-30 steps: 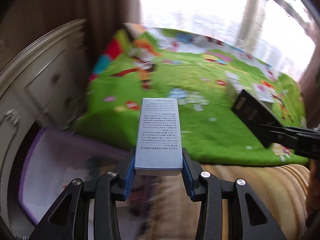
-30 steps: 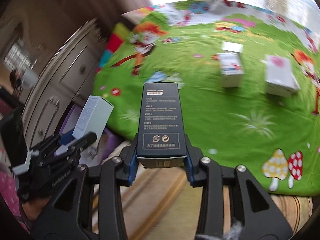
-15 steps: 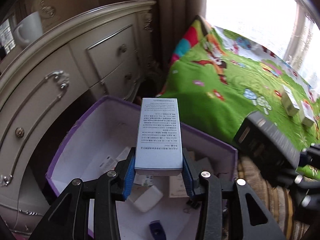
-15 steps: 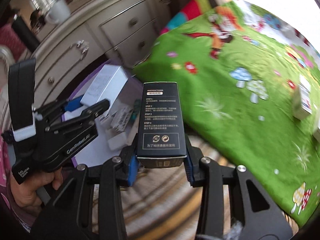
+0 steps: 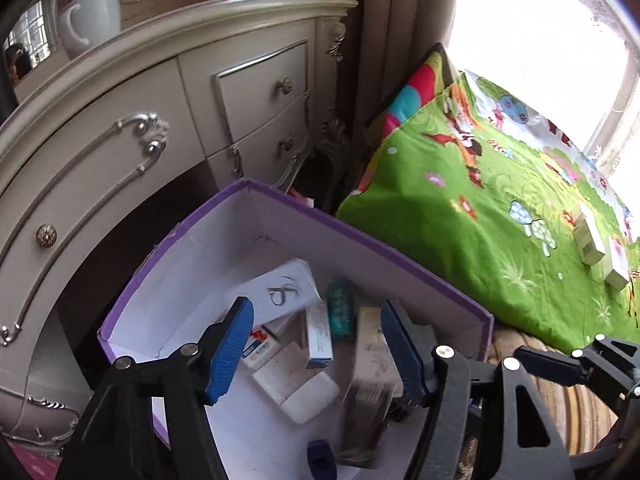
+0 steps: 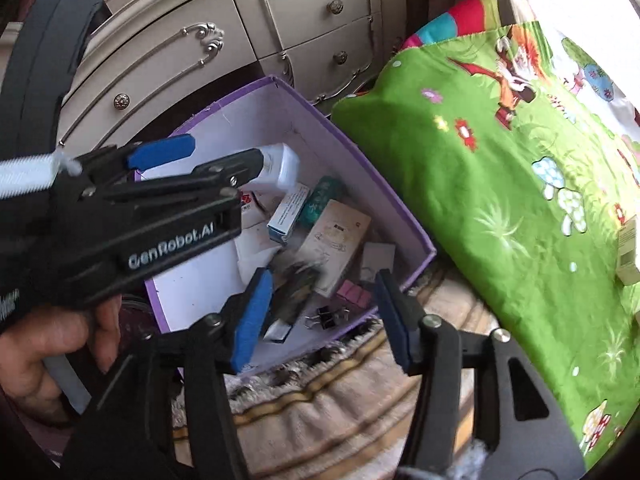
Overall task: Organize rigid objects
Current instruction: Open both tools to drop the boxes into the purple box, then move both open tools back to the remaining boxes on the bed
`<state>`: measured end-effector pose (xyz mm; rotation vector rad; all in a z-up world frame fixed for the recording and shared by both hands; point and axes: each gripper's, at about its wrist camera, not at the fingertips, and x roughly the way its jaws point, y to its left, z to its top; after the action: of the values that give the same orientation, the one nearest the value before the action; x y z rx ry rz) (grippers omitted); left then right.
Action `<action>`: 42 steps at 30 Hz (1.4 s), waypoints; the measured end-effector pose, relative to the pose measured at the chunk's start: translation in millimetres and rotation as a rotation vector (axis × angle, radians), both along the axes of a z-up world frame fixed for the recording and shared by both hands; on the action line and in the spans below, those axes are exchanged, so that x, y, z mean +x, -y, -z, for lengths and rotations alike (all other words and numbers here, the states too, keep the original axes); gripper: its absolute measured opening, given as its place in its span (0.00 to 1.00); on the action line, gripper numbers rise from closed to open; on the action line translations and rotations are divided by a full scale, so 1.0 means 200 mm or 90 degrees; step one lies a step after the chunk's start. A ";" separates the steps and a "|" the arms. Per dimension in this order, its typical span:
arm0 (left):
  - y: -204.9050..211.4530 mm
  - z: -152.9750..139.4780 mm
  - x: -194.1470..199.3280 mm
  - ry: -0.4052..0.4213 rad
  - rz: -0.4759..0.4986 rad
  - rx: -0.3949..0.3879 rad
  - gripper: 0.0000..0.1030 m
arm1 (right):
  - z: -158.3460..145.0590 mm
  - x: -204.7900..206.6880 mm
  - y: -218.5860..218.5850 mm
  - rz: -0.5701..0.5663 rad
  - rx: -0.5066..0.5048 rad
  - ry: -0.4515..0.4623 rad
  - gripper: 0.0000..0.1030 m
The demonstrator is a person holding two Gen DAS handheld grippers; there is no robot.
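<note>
Left to right across both wrist views. At far left stands a cream dresser (image 5: 168,120) with a white mug (image 5: 90,18) on its top; just in front of it sits the purple box (image 5: 360,236), already holding several small cartons. The left gripper (image 5: 316,348) hangs over the box with its jaws opening; a pale carton (image 5: 370,376), blurred, sits between them and no longer appears pressed by the blue pads, so it seems to be dropping toward the box floor. The right gripper (image 6: 324,312) is likewise opening above the near corner of the box, and a dark carton (image 6: 294,296), also blurred, falls between its pads beside a black binder clip (image 6: 328,316). In the right wrist view the left gripper and the hand (image 6: 44,360) that holds it stand close at the left. At right lies the green play mat (image 5: 480,248), with two more small boxes (image 5: 588,236) on it, well apart from the purple box. Likely hazards: the dark carton falls near the low front wall and may tip out onto the striped rug (image 6: 340,400); either carton may land on end atop the loose pile and topple; the two grippers, working close together, may knock one another.
</note>
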<state>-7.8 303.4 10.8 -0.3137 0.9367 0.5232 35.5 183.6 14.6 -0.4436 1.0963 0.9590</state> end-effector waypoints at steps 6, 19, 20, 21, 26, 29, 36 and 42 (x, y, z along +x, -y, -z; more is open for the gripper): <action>0.14 -0.06 0.11 0.011 0.056 0.002 0.68 | -0.07 0.12 0.22 0.052 0.003 0.044 0.70; 0.64 -0.19 0.54 0.027 0.219 0.002 0.69 | -0.14 0.65 1.03 0.292 0.001 0.082 0.73; 0.69 -0.20 0.58 0.027 0.231 -0.003 0.69 | -0.14 0.68 1.08 0.308 -0.001 0.087 0.73; 0.72 -0.20 0.61 0.026 0.238 -0.004 0.69 | -0.14 0.72 1.13 0.323 -0.003 0.090 0.73; 0.90 -0.22 0.76 0.030 0.275 -0.016 0.72 | -0.14 0.87 1.38 0.404 -0.011 0.109 0.74; 1.00 -0.23 0.86 0.031 0.288 -0.027 0.75 | -0.13 0.96 1.51 0.452 -0.014 0.116 0.76; 1.17 -0.13 1.15 0.021 0.271 -0.100 0.77 | -0.08 1.13 1.66 0.521 -0.045 0.149 0.77; 1.33 0.01 1.41 -0.001 0.258 -0.126 0.77 | 0.01 1.21 1.63 0.527 -0.063 0.166 0.78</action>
<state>273.7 37.5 8.4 -0.2915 1.0234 0.0584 277.0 -143.3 12.0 -0.1506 0.9577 0.1127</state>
